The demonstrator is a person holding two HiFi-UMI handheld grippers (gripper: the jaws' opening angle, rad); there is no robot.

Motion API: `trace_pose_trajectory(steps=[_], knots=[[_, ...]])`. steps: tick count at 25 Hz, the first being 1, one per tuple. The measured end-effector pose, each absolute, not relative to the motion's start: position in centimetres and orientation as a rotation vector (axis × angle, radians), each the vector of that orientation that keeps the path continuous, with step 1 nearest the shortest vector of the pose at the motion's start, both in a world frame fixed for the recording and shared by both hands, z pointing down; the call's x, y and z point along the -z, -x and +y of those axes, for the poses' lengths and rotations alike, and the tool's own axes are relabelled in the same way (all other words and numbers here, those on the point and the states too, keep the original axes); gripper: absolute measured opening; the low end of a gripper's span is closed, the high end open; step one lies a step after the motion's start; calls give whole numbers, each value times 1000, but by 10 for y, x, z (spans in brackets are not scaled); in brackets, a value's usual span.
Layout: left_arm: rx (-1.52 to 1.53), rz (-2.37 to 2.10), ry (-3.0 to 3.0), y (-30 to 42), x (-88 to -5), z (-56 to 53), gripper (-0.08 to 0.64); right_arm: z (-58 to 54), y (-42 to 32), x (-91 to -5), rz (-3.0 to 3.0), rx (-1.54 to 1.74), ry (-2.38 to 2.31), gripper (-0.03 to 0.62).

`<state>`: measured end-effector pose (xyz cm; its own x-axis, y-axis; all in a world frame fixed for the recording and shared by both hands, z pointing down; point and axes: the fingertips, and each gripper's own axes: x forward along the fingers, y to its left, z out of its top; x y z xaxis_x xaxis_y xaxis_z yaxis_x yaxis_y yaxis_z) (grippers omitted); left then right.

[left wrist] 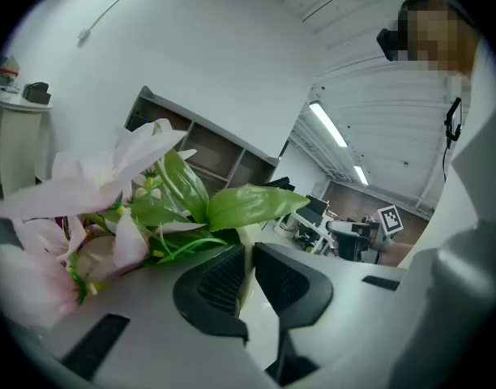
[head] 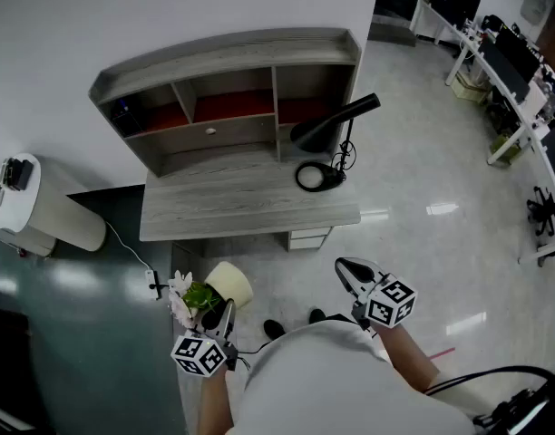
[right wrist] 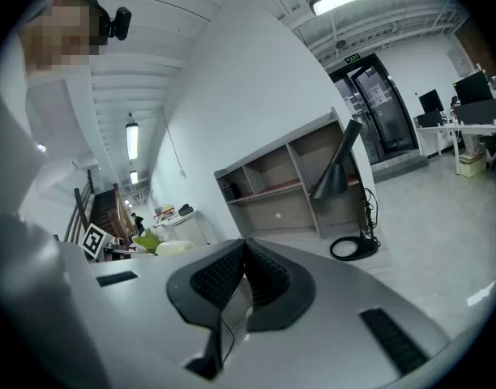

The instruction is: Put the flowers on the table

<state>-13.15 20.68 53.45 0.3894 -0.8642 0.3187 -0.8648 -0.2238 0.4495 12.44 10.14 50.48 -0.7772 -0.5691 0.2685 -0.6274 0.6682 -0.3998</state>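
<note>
Nearest, at the lower left of the head view, the left gripper point(head: 221, 314) is pinched on the wall of a cream pot point(head: 230, 285). The left gripper view point(left wrist: 250, 250) shows a thin cream strip clamped between its two black ribbed pads. The flowers point(head: 181, 303) stand in that pot, with pale pink petals and broad green leaves point(left wrist: 248, 205), and they lean to the left of the jaws. Pot and flowers hang over the floor at the person's left, short of the desk's near edge and not on it.

To the right, the right gripper point(head: 348, 272) is held out in front of the person, its jaws pressed together with nothing between them point(right wrist: 245, 245). Each gripper carries a cube point(head: 201, 354) with square black-and-white markers, which are the only printed patterns that can be made out.

Below, the toes of two dark shoes point(head: 274, 329) show on the glossy floor. A white cable with a small plug block point(head: 155, 285) lies to the left.

Farther on stands the grey wood desk point(head: 232, 202), its top bare but for a black lamp point(head: 336, 120) on a round base at its right end. A shelf unit point(head: 223, 57) with open compartments sits on the desk's far side against the white wall. A white round stand point(head: 51, 211) is at far left with a small black item on it. White office desks with monitors point(head: 504, 62) line the far right.
</note>
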Motion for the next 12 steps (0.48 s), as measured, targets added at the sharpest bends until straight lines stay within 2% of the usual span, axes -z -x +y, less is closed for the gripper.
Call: trace_pose_trajectory(steps=[12], knots=[[-4,-1457,-2103,142,-534,208,52,105,-118,-501,-2749,-721,-1029,18]])
